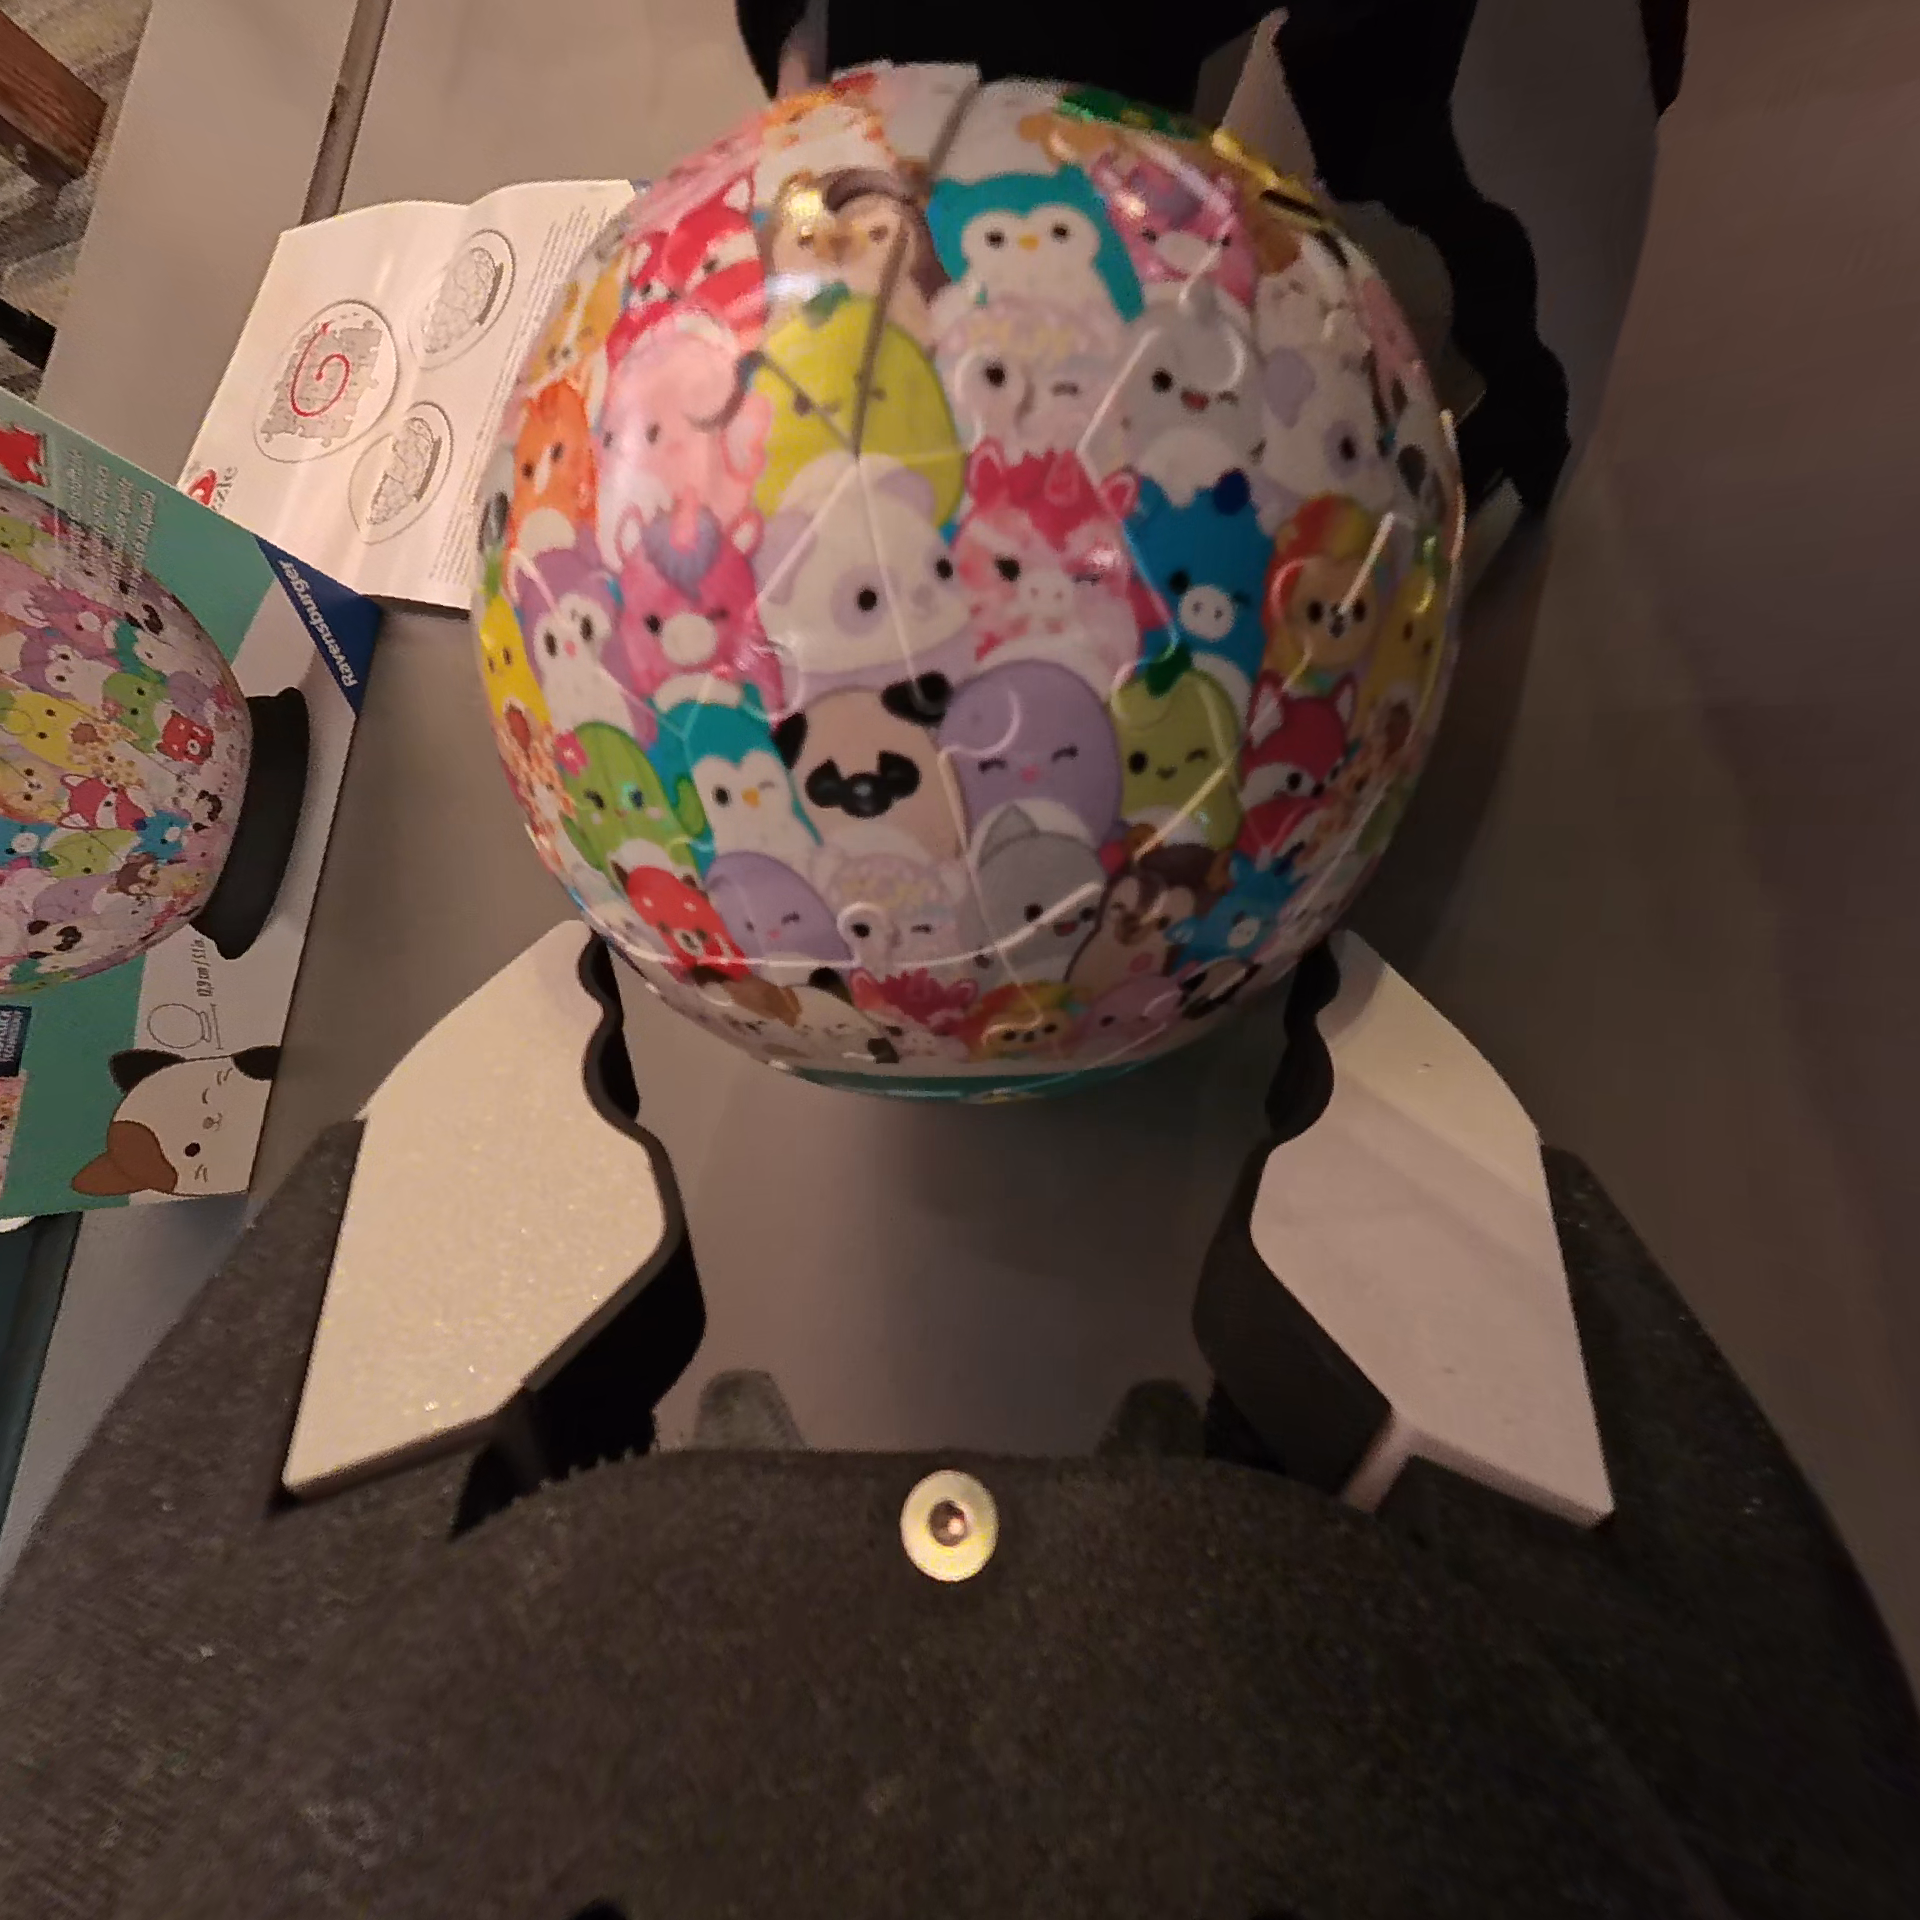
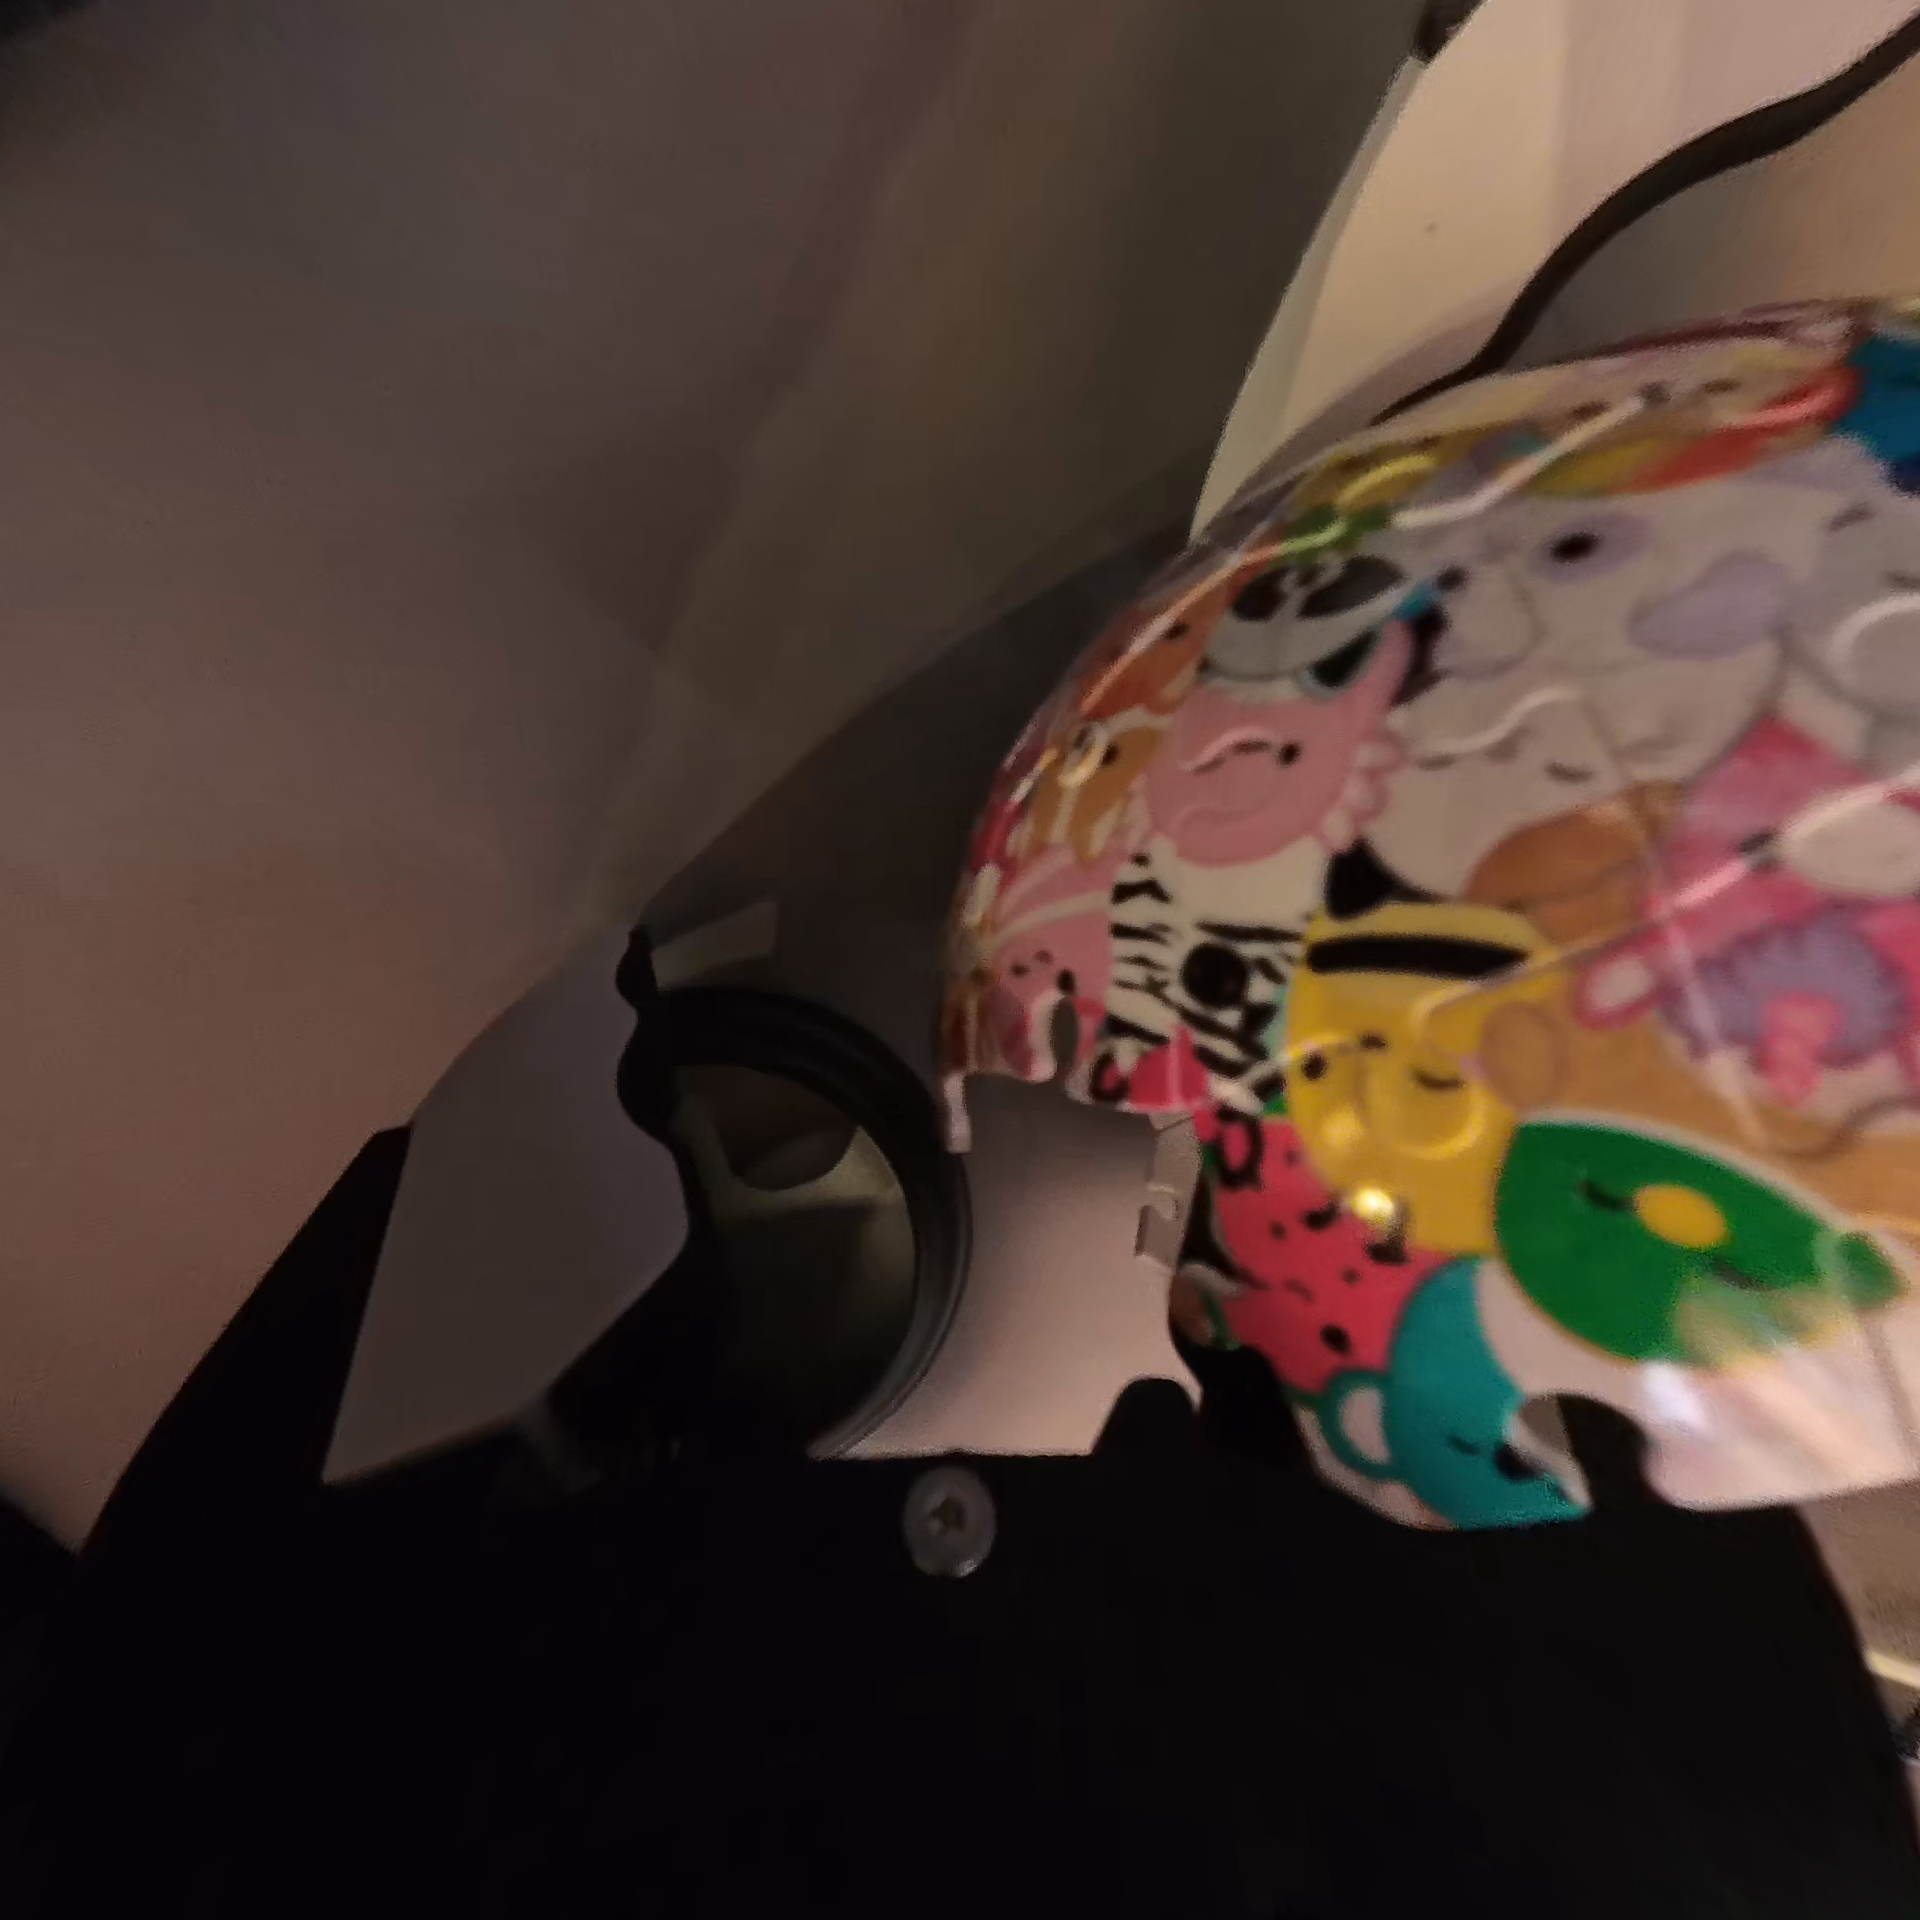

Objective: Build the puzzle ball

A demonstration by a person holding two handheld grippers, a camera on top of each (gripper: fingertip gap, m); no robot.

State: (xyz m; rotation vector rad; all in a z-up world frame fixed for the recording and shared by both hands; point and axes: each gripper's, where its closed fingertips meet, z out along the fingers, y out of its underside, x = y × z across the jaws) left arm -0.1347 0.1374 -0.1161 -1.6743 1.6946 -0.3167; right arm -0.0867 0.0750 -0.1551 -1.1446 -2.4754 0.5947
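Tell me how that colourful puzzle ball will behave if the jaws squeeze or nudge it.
The puzzle ball is round, so a nudge would probably set it rolling. Its glossy surface shows glare, so it may slip between the white fingers. Seams run between interlocked pieces, and the right wrist view shows a jagged unfinished edge, so hard squeezing could likely pop pieces apart.

Setting, as I see it: likely a home. Evidence: plain grey tabletop (image 1: 1714,727); teal cardboard puzzle box (image 1: 156,831); unfolded white instruction leaflet (image 1: 416,395); patterned grey rug (image 1: 42,135) beyond the table's edge.
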